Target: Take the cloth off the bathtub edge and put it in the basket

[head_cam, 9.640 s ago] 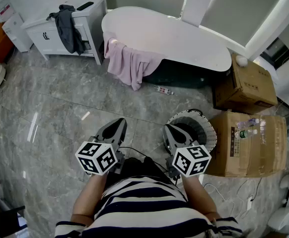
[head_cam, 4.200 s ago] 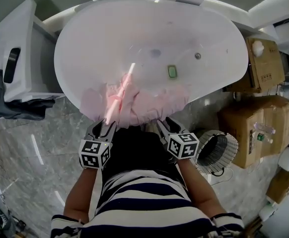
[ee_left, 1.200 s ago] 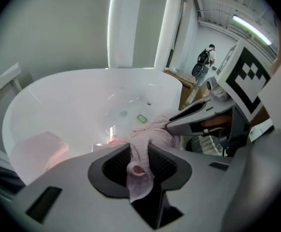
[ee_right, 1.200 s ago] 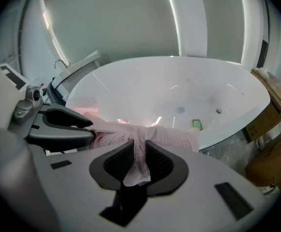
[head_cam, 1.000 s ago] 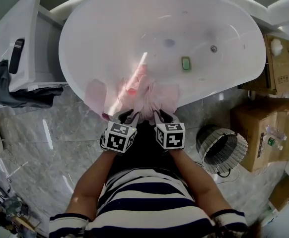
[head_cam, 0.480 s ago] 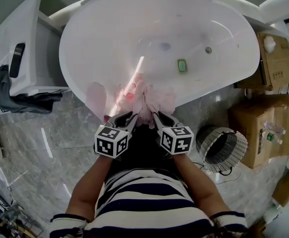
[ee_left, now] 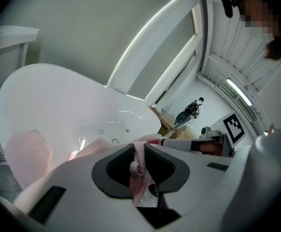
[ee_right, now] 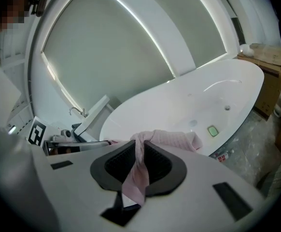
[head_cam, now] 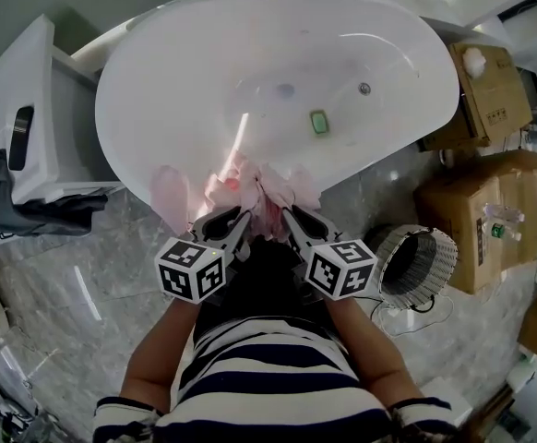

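Note:
A pink cloth (head_cam: 250, 192) hangs bunched over the near edge of the white bathtub (head_cam: 158, 53). My left gripper (head_cam: 237, 221) is shut on a fold of the pink cloth (ee_left: 139, 170), which runs between its dark pads. My right gripper (head_cam: 287, 218) is likewise shut on the pink cloth (ee_right: 136, 174), a strip of it trailing down past the jaws. Both grippers sit side by side just in front of the tub rim. The wire basket (head_cam: 414, 264) stands on the floor to the right, by the person's right elbow.
Cardboard boxes (head_cam: 495, 220) stand right of the basket, another box (head_cam: 490, 90) behind them. A white cabinet (head_cam: 19, 146) with a dark garment (head_cam: 29, 215) hanging from it is at the left. A green soap (head_cam: 319, 122) lies in the tub. Grey marble floor (head_cam: 84, 293) surrounds the person.
Both grippers have risen and drawn back from the tub rim with the cloth pinched in them. The cloth has gathered into a narrower bunch between them.

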`<state>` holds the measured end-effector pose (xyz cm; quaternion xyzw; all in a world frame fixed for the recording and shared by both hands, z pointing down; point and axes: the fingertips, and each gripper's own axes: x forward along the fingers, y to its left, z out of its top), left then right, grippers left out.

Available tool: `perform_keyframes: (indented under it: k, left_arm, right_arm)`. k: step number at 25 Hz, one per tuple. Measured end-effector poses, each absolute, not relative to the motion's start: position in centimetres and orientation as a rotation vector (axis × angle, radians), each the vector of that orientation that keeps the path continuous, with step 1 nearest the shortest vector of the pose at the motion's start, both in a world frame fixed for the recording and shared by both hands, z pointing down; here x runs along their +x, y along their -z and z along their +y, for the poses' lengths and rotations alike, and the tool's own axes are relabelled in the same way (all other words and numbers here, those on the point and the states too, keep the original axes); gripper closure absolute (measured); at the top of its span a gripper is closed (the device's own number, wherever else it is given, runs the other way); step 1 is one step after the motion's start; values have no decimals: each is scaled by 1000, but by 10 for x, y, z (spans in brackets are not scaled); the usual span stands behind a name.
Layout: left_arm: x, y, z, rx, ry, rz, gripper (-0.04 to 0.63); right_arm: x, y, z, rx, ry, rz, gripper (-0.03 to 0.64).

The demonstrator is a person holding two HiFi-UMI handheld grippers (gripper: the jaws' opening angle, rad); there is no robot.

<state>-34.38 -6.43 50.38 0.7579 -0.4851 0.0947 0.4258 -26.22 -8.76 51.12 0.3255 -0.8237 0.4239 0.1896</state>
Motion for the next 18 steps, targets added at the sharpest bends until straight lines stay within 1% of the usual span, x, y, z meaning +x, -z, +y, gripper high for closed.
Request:
perform_keyframes:
  k: [8,18]
  left_arm:
    - [-324,-458,-78,1991,-199,-1166,520]
    - [-267,-404,-88,2075,-97,-1140,525]
  right_arm:
    - [-246,-464,-91,951,-1241,-2422,545]
    - [-189,-415,-91,1004,-1233,-2548,545]
